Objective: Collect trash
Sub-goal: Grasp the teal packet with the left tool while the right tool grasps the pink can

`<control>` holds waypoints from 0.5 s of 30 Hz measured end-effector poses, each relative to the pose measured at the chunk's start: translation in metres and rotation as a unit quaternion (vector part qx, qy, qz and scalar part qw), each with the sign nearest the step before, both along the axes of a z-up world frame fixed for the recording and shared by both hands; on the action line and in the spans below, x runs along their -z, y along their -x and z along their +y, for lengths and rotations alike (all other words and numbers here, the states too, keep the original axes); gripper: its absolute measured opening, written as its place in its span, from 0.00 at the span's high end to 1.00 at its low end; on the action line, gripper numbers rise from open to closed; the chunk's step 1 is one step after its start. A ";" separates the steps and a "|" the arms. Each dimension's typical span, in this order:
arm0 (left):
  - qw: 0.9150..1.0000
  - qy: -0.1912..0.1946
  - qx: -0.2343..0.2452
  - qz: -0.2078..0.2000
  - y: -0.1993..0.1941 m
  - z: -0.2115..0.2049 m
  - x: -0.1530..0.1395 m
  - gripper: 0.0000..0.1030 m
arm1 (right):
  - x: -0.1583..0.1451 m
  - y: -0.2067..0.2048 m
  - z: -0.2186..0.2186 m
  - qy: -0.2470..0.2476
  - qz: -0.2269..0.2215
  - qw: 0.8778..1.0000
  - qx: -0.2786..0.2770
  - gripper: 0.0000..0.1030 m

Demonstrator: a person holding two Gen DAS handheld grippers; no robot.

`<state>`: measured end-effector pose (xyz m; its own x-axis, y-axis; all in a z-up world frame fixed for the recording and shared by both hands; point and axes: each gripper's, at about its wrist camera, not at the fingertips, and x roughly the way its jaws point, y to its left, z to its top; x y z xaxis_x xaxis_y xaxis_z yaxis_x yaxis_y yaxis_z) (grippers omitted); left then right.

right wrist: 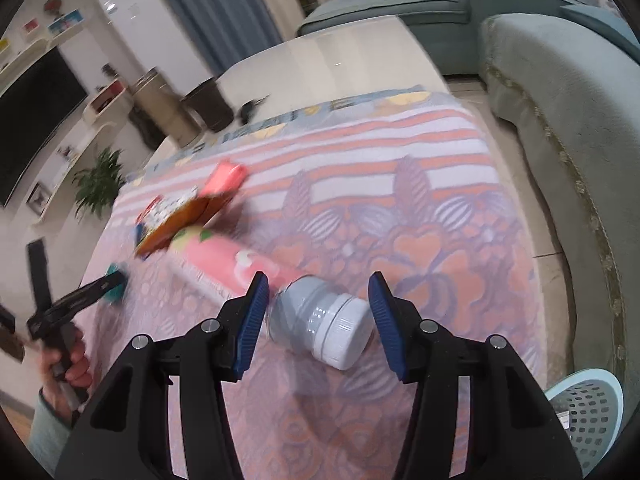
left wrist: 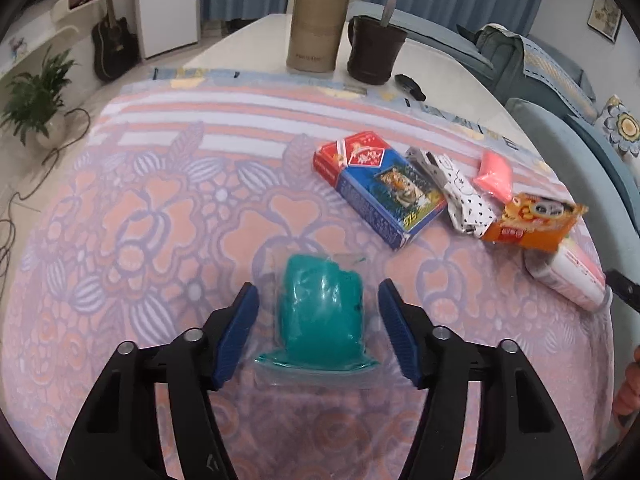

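Only the right view shows the basket (right wrist: 588, 412); both grippers' jaws spread, unpinching.

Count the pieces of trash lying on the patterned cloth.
6: teal packet between the left gripper's jaws; box, spotted wrapper, pink packet, orange packet clustered beyond; bottle at the right gripper.

Both grippers, left gripper (left wrist: 318, 294) and right gripper (right wrist: 316, 294), have black frames, silver pivot screws and ribbed blue pads. The blurred sleeve (right wrist: 50, 428) looks grey-green.

Two close, downward wrist views over one shared floral cloth (left wrist: 160, 220).
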<state>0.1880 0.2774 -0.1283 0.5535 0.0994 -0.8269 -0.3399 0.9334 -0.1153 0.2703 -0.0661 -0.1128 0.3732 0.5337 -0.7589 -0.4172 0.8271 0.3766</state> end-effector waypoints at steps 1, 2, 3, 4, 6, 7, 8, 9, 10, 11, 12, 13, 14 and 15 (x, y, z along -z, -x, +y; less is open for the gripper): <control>1.000 -0.003 0.001 -0.003 0.001 -0.001 0.000 0.44 | 0.000 0.004 0.004 0.000 0.002 1.000 -0.008 0.53; 1.000 -0.002 0.000 -0.005 0.002 0.000 0.001 0.46 | -0.001 0.011 0.008 0.001 0.003 1.000 -0.020 0.53; 1.000 -0.004 -0.002 -0.007 0.003 -0.001 0.001 0.48 | -0.004 0.021 0.013 0.001 0.003 0.999 -0.034 0.53; 1.000 -0.007 -0.003 -0.009 0.004 -0.001 0.002 0.49 | -0.006 0.030 0.019 -0.002 0.003 0.999 -0.049 0.53; 1.000 -0.016 -0.005 -0.012 0.005 -0.001 0.003 0.57 | -0.012 0.051 0.034 -0.007 0.002 0.997 -0.083 0.52; 1.000 -0.017 -0.006 -0.015 0.007 0.000 0.003 0.58 | -0.015 0.059 0.040 -0.009 -0.001 0.995 -0.095 0.52; 1.000 -0.014 -0.007 -0.019 0.008 0.001 0.003 0.60 | -0.017 0.066 0.047 -0.013 0.001 0.993 -0.113 0.52; 1.000 -0.012 -0.009 -0.022 0.010 0.002 0.003 0.62 | -0.019 0.074 0.057 -0.011 0.000 0.991 -0.130 0.52; 1.000 -0.008 -0.010 -0.025 0.011 0.004 0.003 0.62 | -0.022 0.080 0.064 -0.001 -0.009 0.990 -0.138 0.52; 1.000 -0.004 -0.011 -0.027 0.012 0.005 0.003 0.62 | -0.023 0.084 0.071 0.016 -0.022 0.990 -0.140 0.52; 1.000 -0.004 -0.011 -0.029 0.012 0.005 0.003 0.63 | -0.025 0.086 0.078 0.035 -0.041 0.989 -0.138 0.50; 1.000 -0.007 -0.010 -0.028 0.011 0.005 0.003 0.63 | -0.027 0.085 0.083 0.045 -0.054 0.988 -0.136 0.45; 1.000 -0.011 -0.008 -0.027 0.011 0.005 0.003 0.63 | -0.027 0.083 0.086 0.052 -0.065 0.987 -0.134 0.41; 1.000 -0.015 -0.007 -0.026 0.011 0.004 0.003 0.63 | -0.026 0.078 0.089 0.066 -0.078 0.986 -0.131 0.33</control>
